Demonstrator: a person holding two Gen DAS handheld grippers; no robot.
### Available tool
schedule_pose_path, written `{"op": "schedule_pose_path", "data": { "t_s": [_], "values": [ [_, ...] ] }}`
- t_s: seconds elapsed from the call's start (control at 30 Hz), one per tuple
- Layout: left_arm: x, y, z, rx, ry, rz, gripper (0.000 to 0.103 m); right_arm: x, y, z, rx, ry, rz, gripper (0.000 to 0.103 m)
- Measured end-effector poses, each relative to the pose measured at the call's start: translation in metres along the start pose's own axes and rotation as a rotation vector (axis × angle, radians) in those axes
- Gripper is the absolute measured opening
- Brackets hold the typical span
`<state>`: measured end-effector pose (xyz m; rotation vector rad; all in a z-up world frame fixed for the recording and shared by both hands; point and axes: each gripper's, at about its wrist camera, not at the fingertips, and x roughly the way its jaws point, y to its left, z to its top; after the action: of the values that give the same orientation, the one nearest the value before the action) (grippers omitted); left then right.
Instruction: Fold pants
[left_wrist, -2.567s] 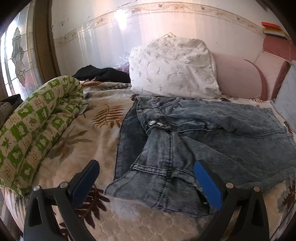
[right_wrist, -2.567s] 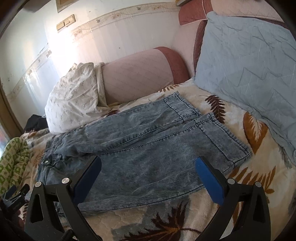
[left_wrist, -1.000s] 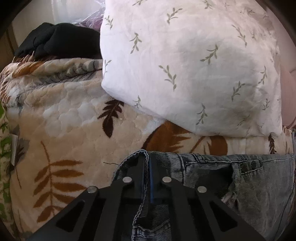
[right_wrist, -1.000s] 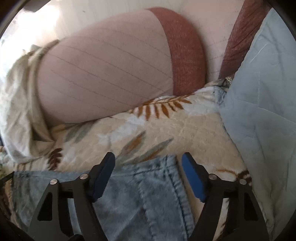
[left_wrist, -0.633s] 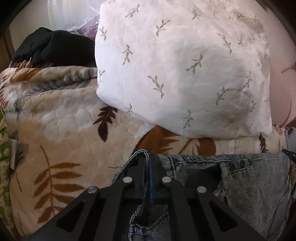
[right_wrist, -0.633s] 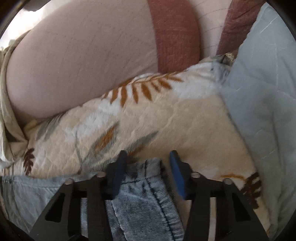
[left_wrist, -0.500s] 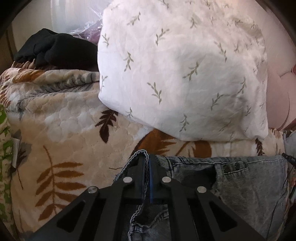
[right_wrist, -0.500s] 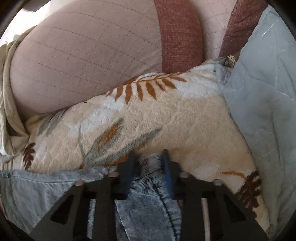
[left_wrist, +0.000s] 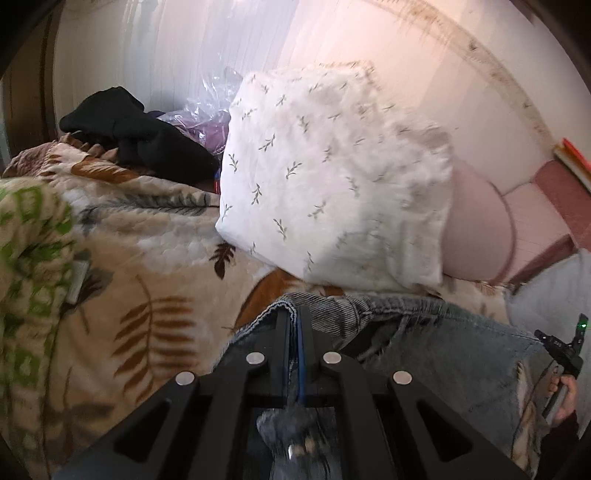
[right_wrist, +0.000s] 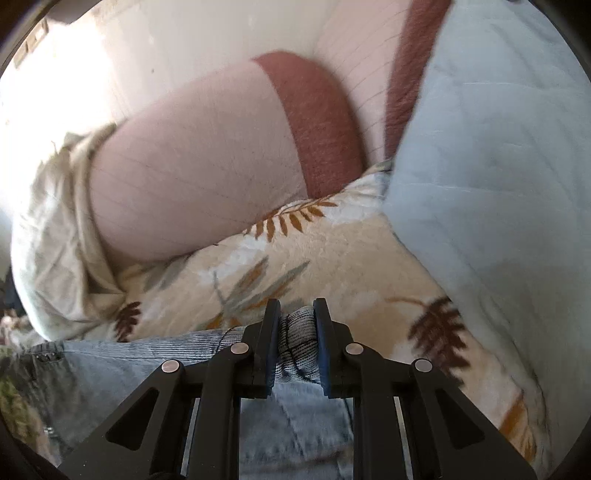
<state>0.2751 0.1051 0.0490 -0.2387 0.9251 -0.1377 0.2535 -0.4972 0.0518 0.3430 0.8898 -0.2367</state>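
Observation:
Blue denim pants (left_wrist: 443, 339) lie across a leaf-patterned bed cover (left_wrist: 155, 266). My left gripper (left_wrist: 293, 314) is shut on the waistband corner of the pants, and the cloth is raised off the bed. In the right wrist view the pants (right_wrist: 147, 354) stretch away to the left. My right gripper (right_wrist: 297, 314) is shut on the bunched hem of a pant leg, with denim squeezed between its blue pads (right_wrist: 320, 343). At the left view's right edge a hand (left_wrist: 565, 395) holds the other gripper's handle.
A white leaf-print pillow (left_wrist: 332, 184) and a pink bolster (right_wrist: 192, 166) lie just behind the pants. Black clothing (left_wrist: 133, 129) and a plastic bag sit at the back left. A green-patterned quilt (left_wrist: 29, 258) is at the left, a pale blue quilted cushion (right_wrist: 498, 166) at the right.
The right gripper closed on the pant-leg hem and lifted it. The left gripper, shut on the waistband throughout, rose and pulled back, so more wall and pillow show.

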Motion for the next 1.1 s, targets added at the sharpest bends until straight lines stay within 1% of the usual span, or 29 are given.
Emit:
{"op": "schedule_pose_path", "data": {
  "t_s": [0.07, 0.17, 0.33, 0.47, 0.57, 0.67, 0.8, 0.97, 1.03, 1.1],
  "values": [
    [-0.019, 0.007, -0.016, 0.005, -0.009, -0.016, 0.004, -0.021, -0.008, -0.014, 0.013, -0.014, 0.014, 0.016],
    [-0.045, 0.022, -0.045, 0.002, -0.007, -0.035, 0.004, -0.042, -0.024, -0.037, 0.046, -0.035, 0.043, 0.016],
    [-0.072, 0.038, -0.103, -0.011, 0.023, -0.050, 0.004, -0.072, -0.053, -0.082, 0.095, -0.021, 0.072, 0.016],
    [-0.079, 0.052, -0.147, -0.029, 0.053, -0.063, 0.004, -0.083, -0.075, -0.119, 0.141, 0.005, 0.092, 0.016],
    [-0.072, 0.059, -0.179, -0.045, 0.093, -0.059, 0.004, -0.085, -0.087, -0.146, 0.169, 0.038, 0.106, 0.016],
    [-0.067, 0.067, -0.201, -0.080, 0.111, -0.066, 0.004, -0.085, -0.091, -0.166, 0.181, 0.055, 0.096, 0.016],
    [-0.072, 0.078, -0.216, -0.123, 0.106, -0.090, 0.004, -0.087, -0.105, -0.181, 0.243, 0.050, 0.120, 0.016],
    [-0.089, 0.087, -0.212, -0.153, 0.061, -0.134, 0.005, -0.094, -0.116, -0.190, 0.284, 0.009, 0.150, 0.016],
    [-0.090, 0.090, -0.214, -0.155, 0.055, -0.136, 0.005, -0.093, -0.118, -0.189, 0.286, 0.002, 0.163, 0.016],
    [-0.082, 0.093, -0.221, -0.154, 0.083, -0.124, 0.005, -0.084, -0.119, -0.191, 0.263, 0.046, 0.137, 0.016]
  ]
}}
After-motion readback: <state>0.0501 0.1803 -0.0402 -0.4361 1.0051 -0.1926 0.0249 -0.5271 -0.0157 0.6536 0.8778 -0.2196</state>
